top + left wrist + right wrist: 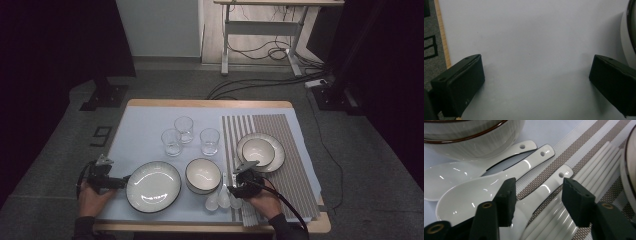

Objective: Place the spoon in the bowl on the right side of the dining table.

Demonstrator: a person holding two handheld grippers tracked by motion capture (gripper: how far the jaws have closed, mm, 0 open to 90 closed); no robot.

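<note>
Spoons (499, 185) lie three abreast under the right gripper (537, 195), whose jaws stand half open astride the nearest spoon's handle (554, 181), not pressing on it as far as I can tell. Just outside the right finger (576, 200) lies a bundle of white chopsticks (596, 167) on the striped mat (579, 147), running alongside that handle and crowding it; beyond the left finger (507, 197) lie the other two spoons, their bowls close against a bowl (471, 137) that looms above, cut off at the top. A plate rim (627, 177) is cropped at the right edge. The nearest spoon's bowl is hidden behind the fingers. From the high view, three glasses (184, 131) stand farther back. The left gripper (536, 82) is wide open with nothing between its fingers, above bare tabletop (529, 37), with a large plate (153, 186) just off its right finger (614, 80).
</note>
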